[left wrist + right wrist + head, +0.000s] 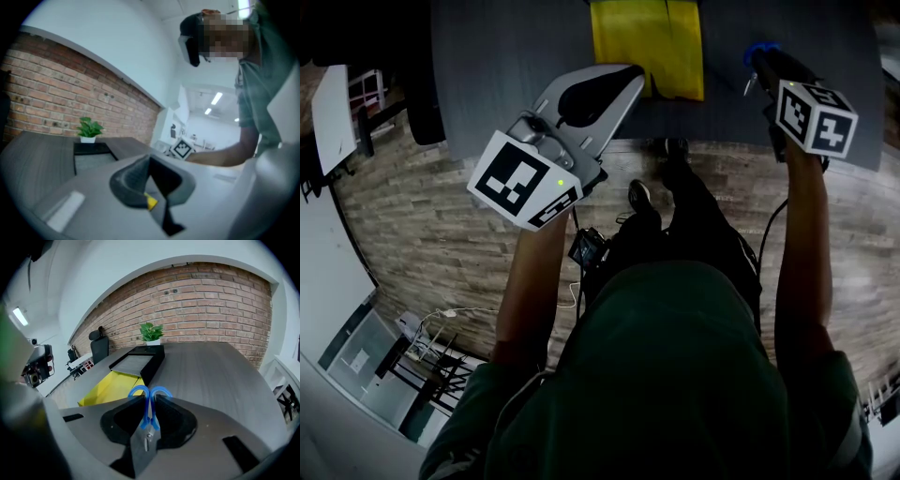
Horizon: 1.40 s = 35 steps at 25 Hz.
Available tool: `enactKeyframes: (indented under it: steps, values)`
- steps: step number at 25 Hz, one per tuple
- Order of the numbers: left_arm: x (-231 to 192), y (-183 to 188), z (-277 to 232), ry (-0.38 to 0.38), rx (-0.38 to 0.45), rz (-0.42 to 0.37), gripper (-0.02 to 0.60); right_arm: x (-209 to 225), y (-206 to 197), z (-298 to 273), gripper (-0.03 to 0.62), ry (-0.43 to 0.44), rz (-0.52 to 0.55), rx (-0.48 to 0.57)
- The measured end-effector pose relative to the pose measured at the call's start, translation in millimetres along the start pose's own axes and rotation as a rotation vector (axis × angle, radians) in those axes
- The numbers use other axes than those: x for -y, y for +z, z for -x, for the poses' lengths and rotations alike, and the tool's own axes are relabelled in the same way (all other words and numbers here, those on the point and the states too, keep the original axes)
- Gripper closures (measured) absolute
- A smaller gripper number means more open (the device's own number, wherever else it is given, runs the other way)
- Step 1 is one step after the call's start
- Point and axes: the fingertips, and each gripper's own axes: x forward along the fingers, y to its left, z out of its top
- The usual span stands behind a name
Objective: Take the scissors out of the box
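Right hand-held gripper [149, 399] is clamped on the scissors [150, 414]. They are pinched edge-on between the jaws, with the blue handle loops poking out past the tips. The scissors are out of the yellow box [108, 389], held above the dark counter [215, 366] to the box's right. The box lies on the counter just in front of a black tray [139, 363]. A potted plant [151, 333] stands further back by the brick wall. Left hand-held gripper [149, 165] has its jaws together, gripping nothing. I hold it raised near the counter's front edge.
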Motion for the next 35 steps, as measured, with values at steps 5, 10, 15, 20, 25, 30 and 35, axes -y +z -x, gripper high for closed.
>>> enactKeyframes:
  steps: [5,10,15,20,25,30,35]
  values:
    - [-3,-3,-4,0.005,-0.004,0.009,0.598,3,-6,-9,0.520,0.006,-0.001,-0.026]
    - [-8,-8,-6,0.012,-0.009,0.017,0.598,7,-12,-21,0.520,0.013,-0.005,-0.038]
    - [-17,-10,-6,0.022,-0.010,0.027,0.598,7,-9,-34,0.520,0.021,0.000,-0.051]
    - [-25,-12,-8,0.032,-0.012,0.038,0.598,9,-11,-47,0.520,0.035,-0.008,-0.063]
    - [-34,-15,-5,0.046,-0.013,0.051,0.598,6,-13,-61,0.520,0.048,-0.014,-0.087]
    - [-41,-18,-5,0.061,-0.012,0.061,0.598,6,-17,-75,0.520,0.056,-0.014,-0.106]
    - [-47,-20,-7,0.070,-0.010,0.066,0.597,8,-21,-88,0.520,0.059,-0.012,-0.120]
